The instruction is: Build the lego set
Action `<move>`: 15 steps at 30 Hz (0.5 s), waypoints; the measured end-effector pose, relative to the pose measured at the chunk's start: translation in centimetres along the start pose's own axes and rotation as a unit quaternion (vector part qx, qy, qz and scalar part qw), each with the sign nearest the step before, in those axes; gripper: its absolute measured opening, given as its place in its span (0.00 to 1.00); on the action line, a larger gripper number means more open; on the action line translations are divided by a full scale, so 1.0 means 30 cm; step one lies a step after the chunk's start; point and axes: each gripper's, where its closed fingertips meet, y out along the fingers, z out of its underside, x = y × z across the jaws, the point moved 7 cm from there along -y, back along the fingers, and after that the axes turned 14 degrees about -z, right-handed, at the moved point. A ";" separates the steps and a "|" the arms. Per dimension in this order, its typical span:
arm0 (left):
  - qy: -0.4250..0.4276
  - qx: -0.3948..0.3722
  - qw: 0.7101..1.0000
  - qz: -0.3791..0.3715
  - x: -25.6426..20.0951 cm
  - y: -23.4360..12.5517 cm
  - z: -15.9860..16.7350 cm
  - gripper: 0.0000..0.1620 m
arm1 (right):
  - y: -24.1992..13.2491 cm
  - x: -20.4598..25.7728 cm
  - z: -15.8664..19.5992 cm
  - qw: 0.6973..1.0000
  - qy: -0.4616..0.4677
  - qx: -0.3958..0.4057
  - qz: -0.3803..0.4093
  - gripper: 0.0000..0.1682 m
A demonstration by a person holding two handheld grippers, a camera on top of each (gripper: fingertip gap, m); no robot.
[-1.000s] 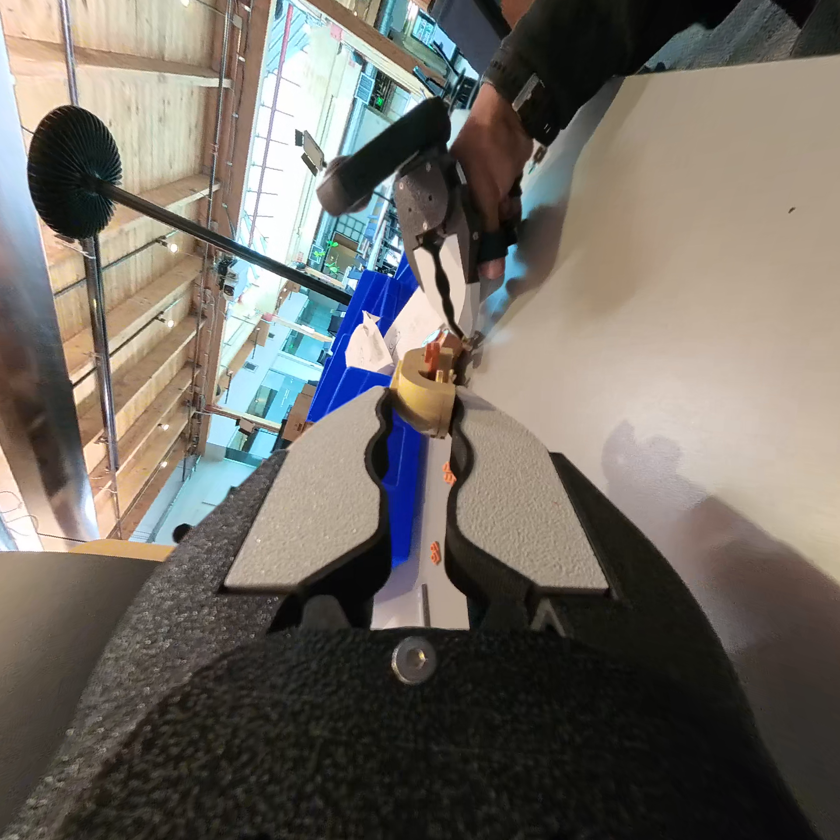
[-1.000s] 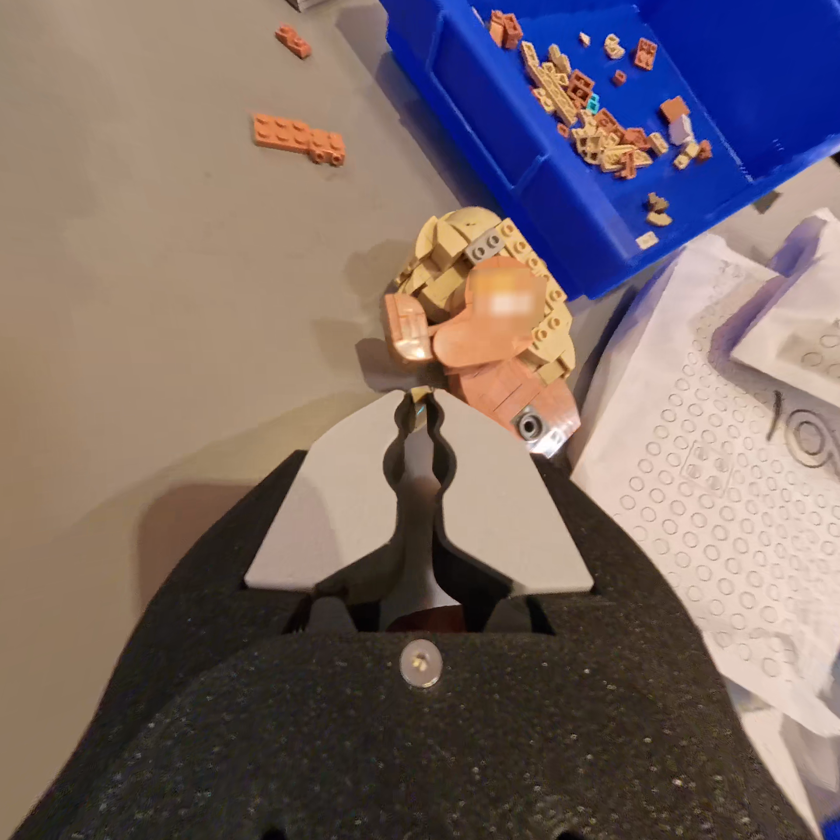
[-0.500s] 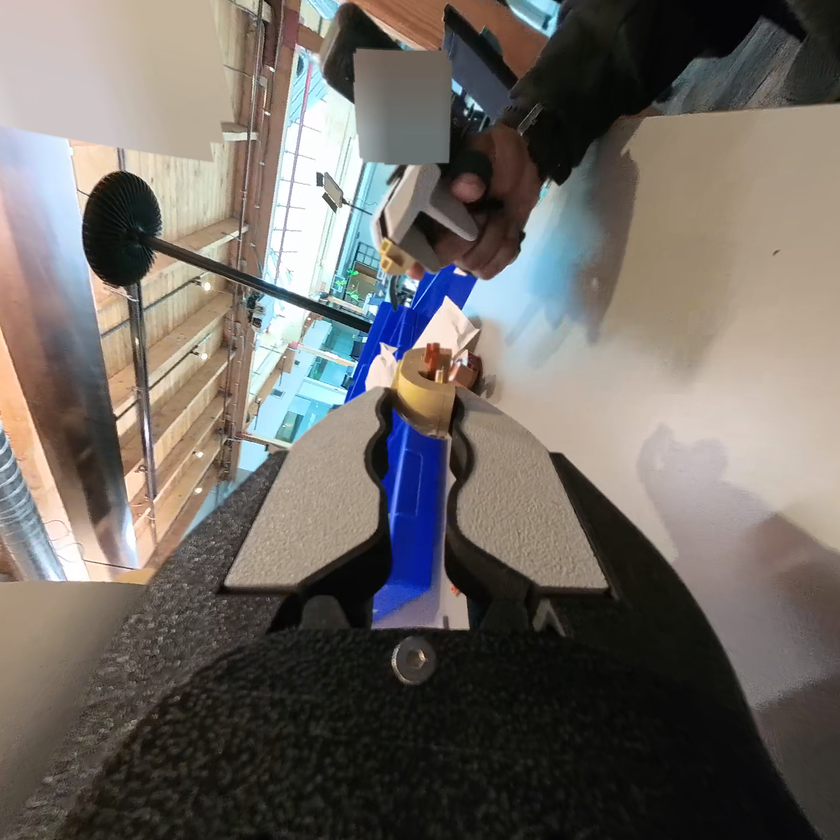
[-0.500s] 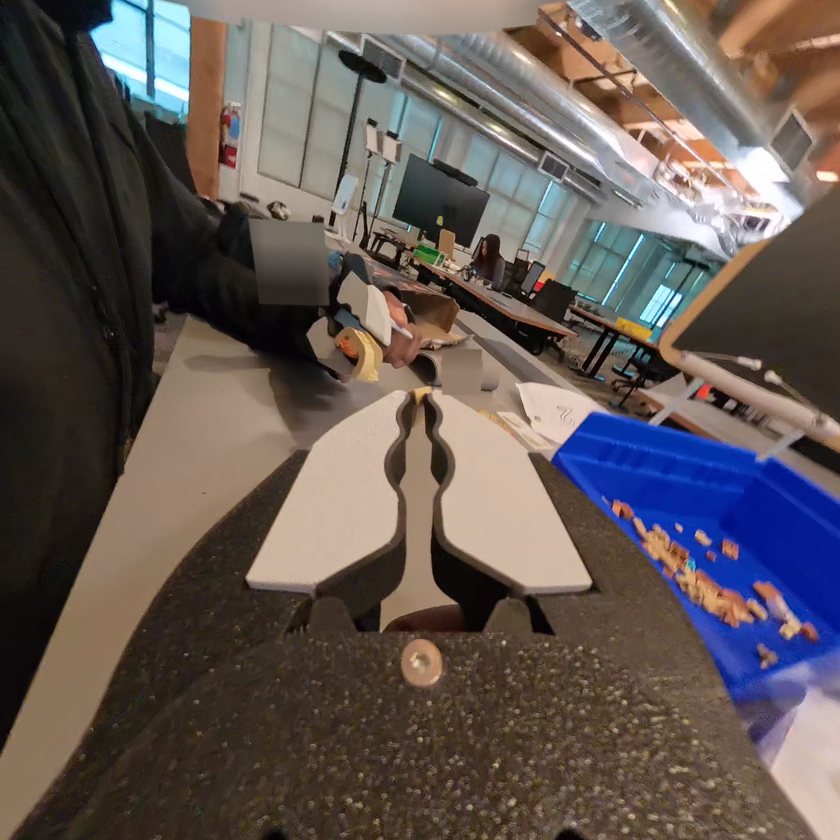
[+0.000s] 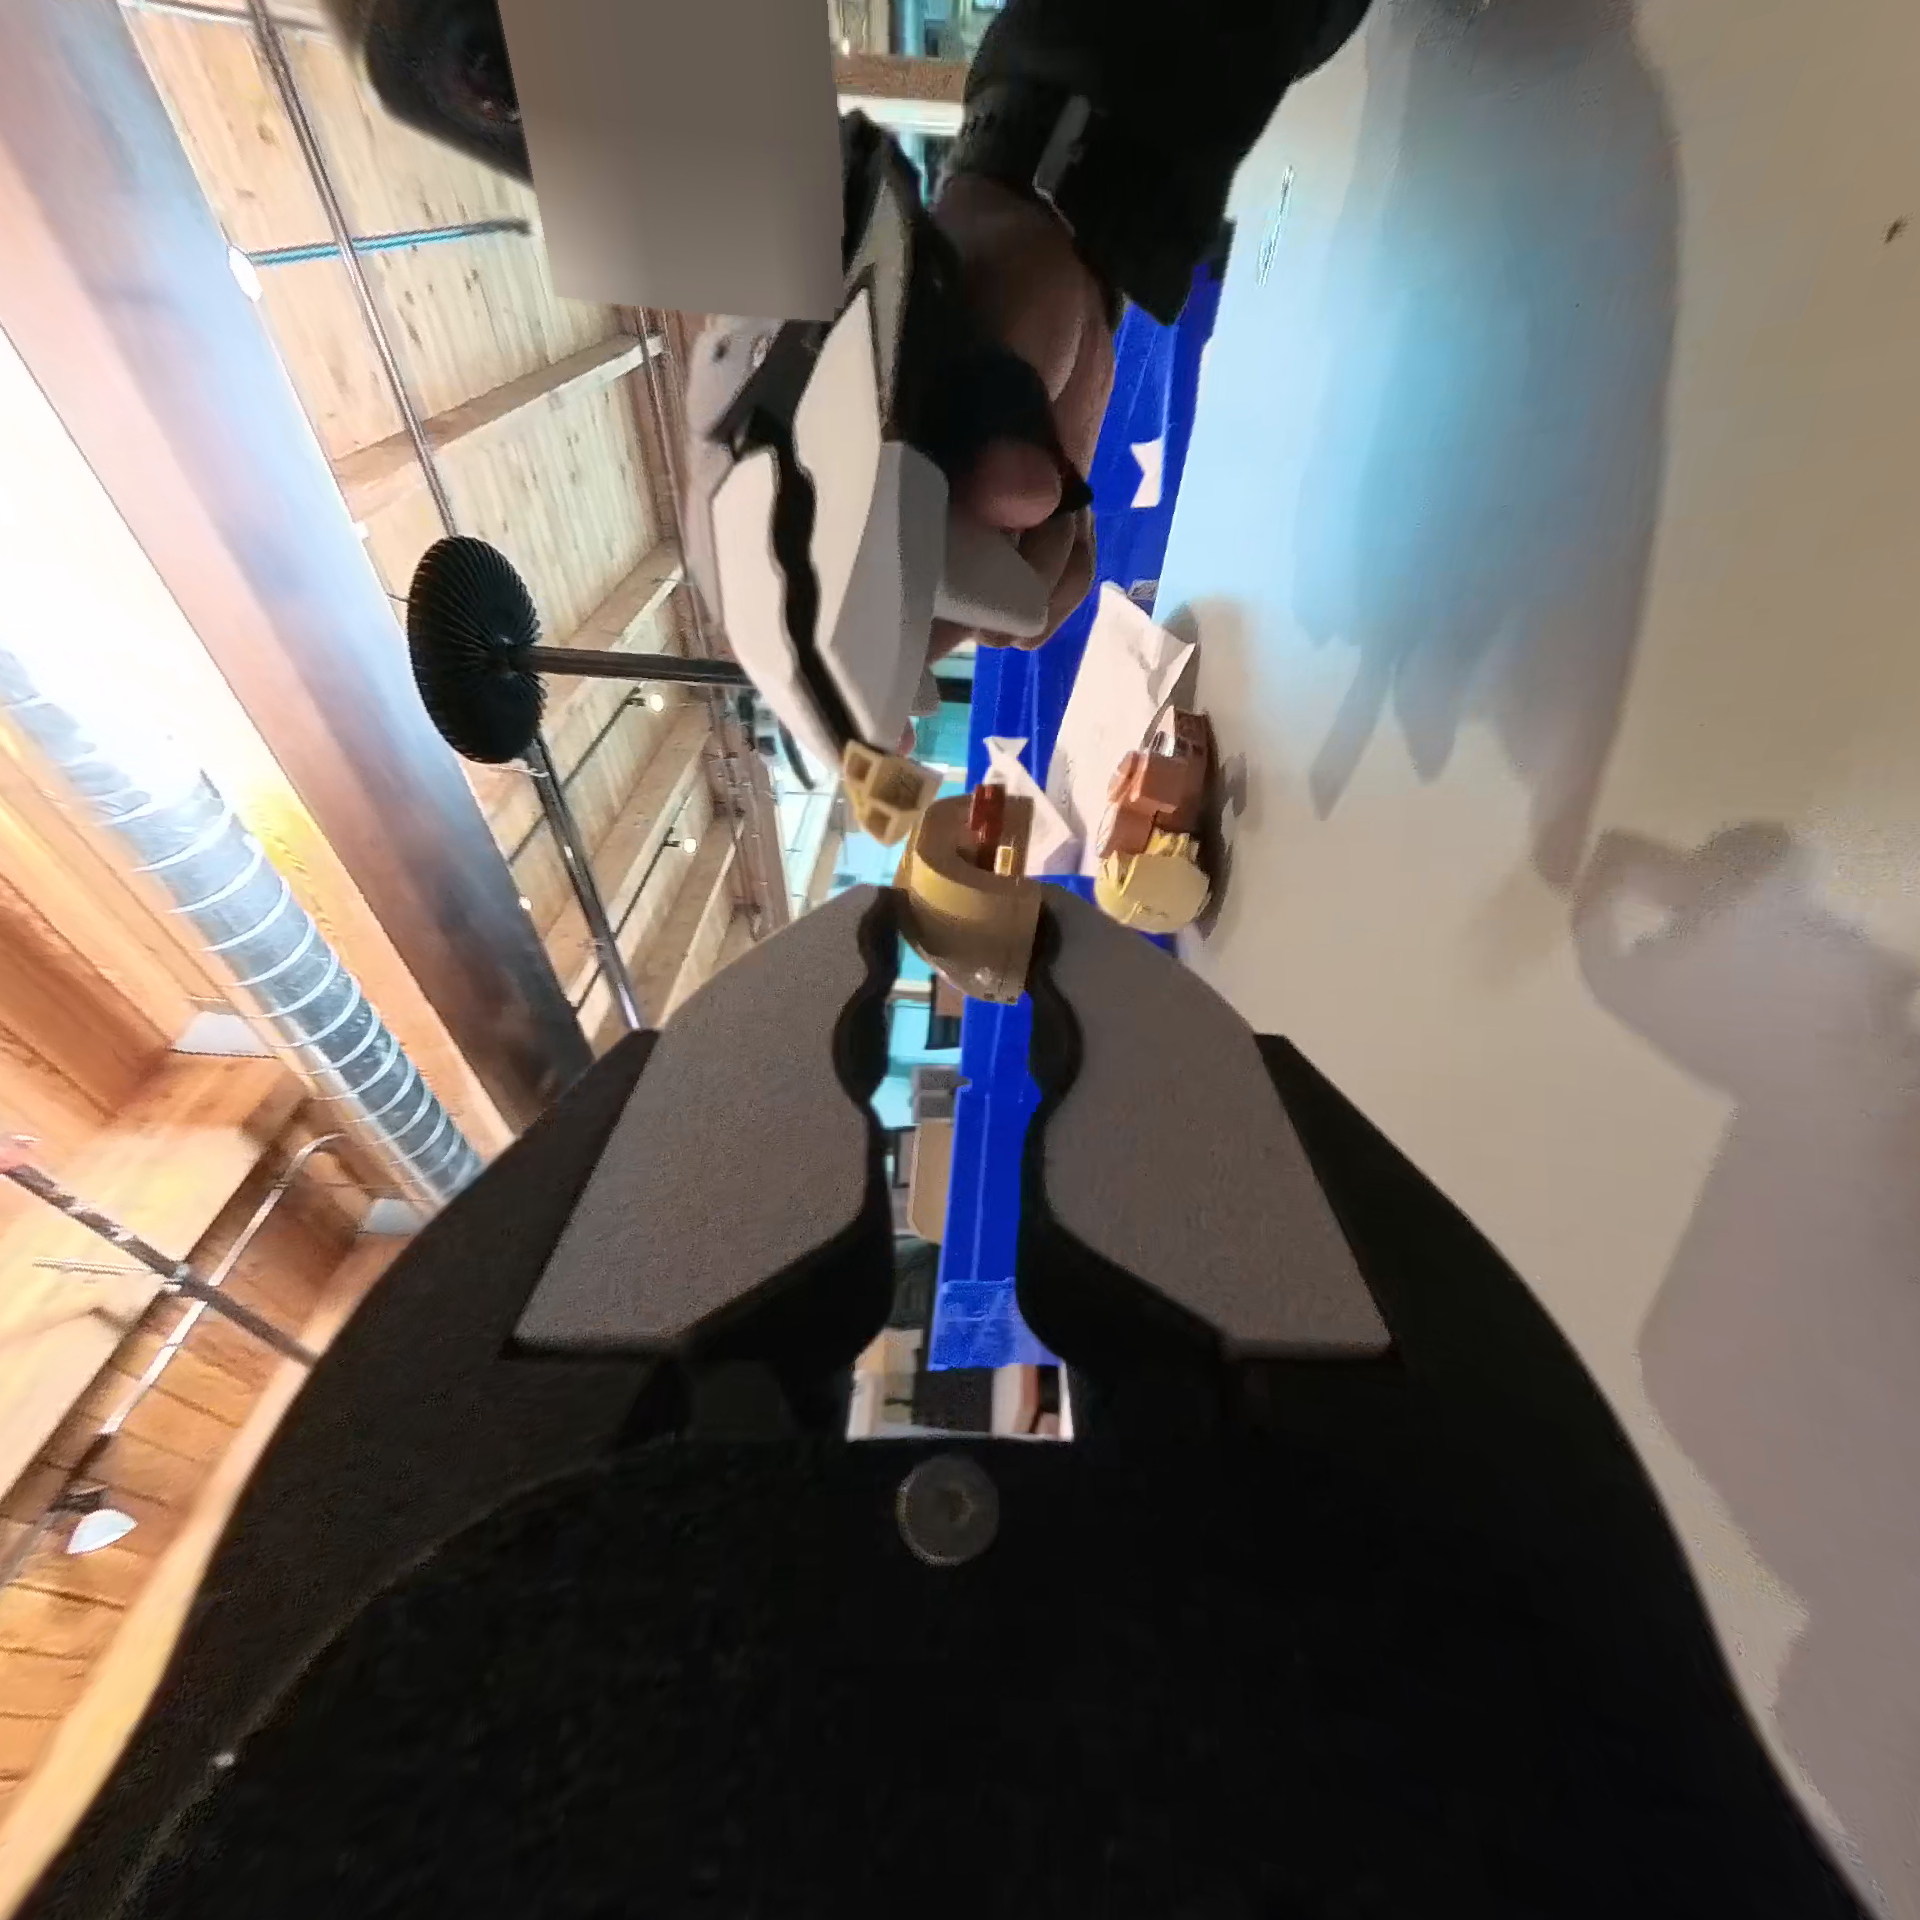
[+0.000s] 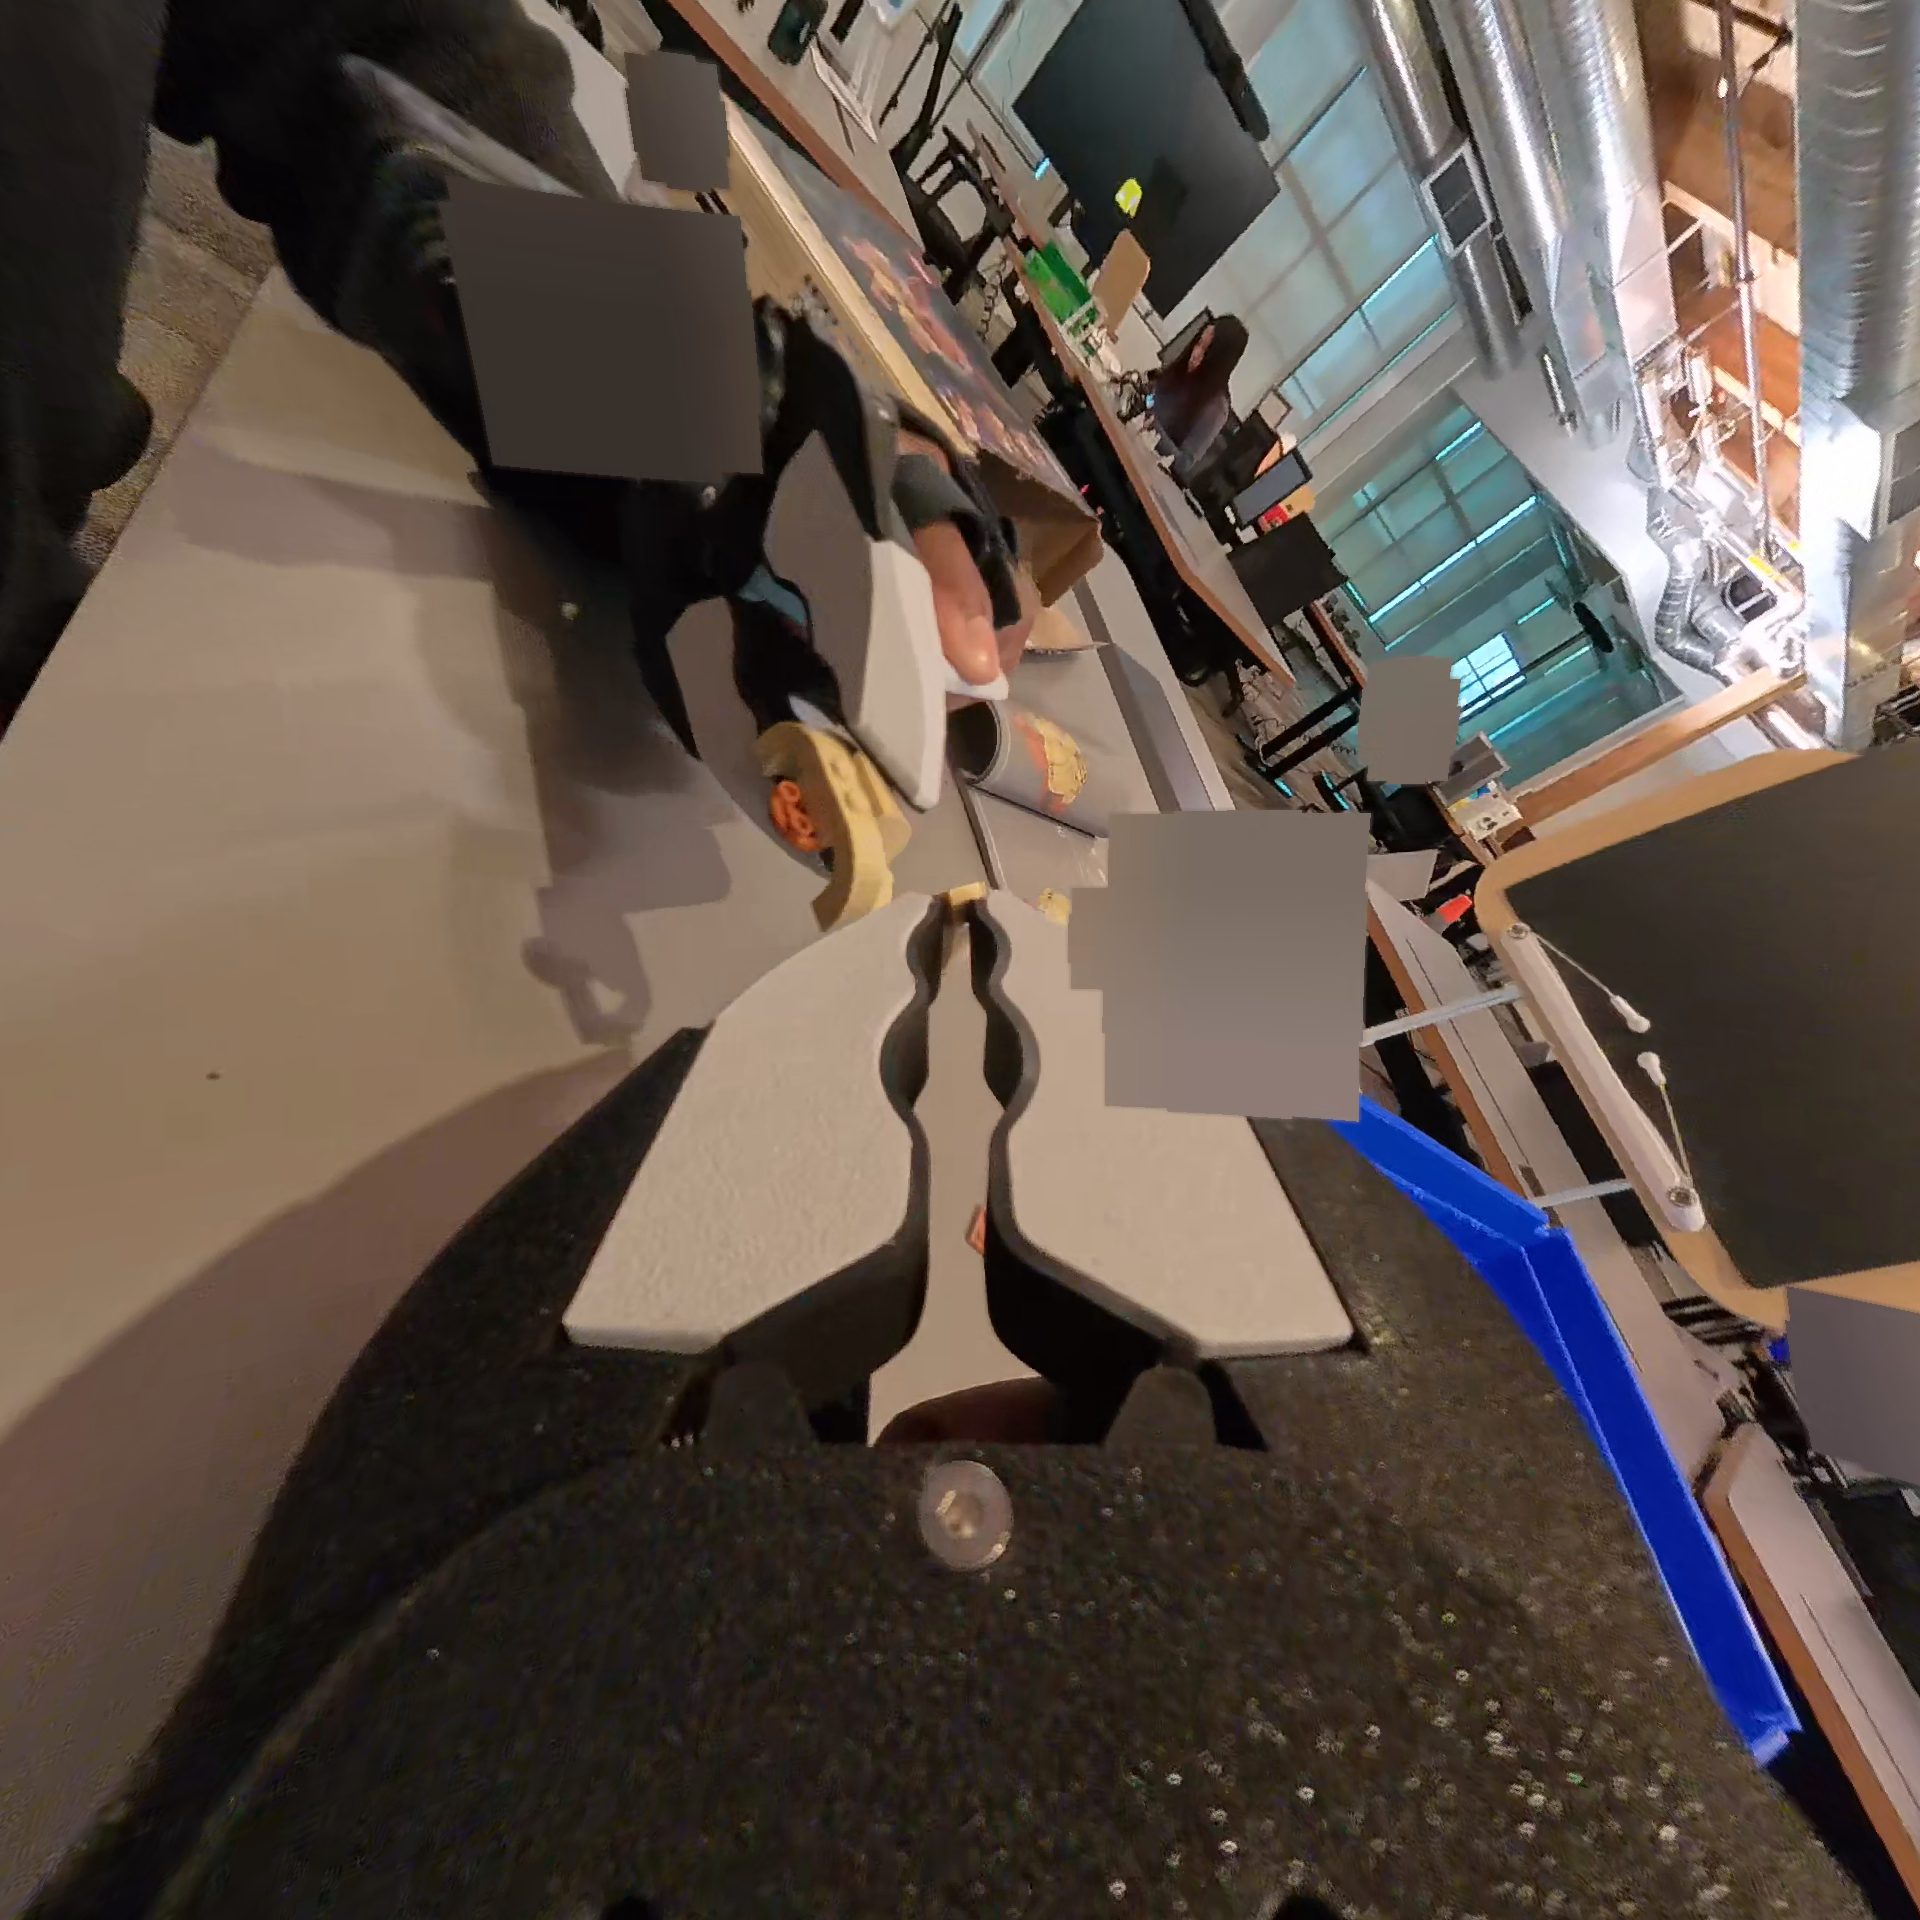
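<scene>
Now both pieces aloft, tips nearly meeting. Left gripper [image 5: 961, 925] clamped on tan curved piece [image 5: 966, 904], orange stub poking out its top. Right gripper [image 5: 868, 748] pinched shut on small tan brick [image 5: 883, 795], hollow underside facing left camera. Brick sits just beside curved piece, at 11 o'clock from it in left view, apparently not touching. Part-built tan-and-brown figure [image 5: 1153, 842] lies on table [image 5: 1558, 520] at 2 o'clock, near blue bin [image 5: 997, 1195]. Judgement: right gripper nearer, closes gap toward 5 o'clock
</scene>
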 end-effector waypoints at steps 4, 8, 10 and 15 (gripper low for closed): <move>0.047 0.000 0.999 -0.020 0.003 -0.001 -0.008 0.14 | 0.016 -0.017 -0.020 1.000 0.016 0.006 -0.001 0.02; 0.089 -0.003 0.996 -0.026 -0.001 -0.002 -0.015 0.14 | 0.035 -0.017 -0.033 0.999 0.045 0.006 -0.025 0.03; 0.105 -0.006 0.994 -0.026 -0.002 -0.002 -0.019 0.14 | 0.043 -0.016 -0.033 0.997 0.059 0.006 -0.040 0.02; 0.140 -0.012 0.990 -0.026 -0.004 -0.005 -0.027 0.14 | 0.052 -0.010 -0.031 0.995 0.081 0.001 -0.067 0.02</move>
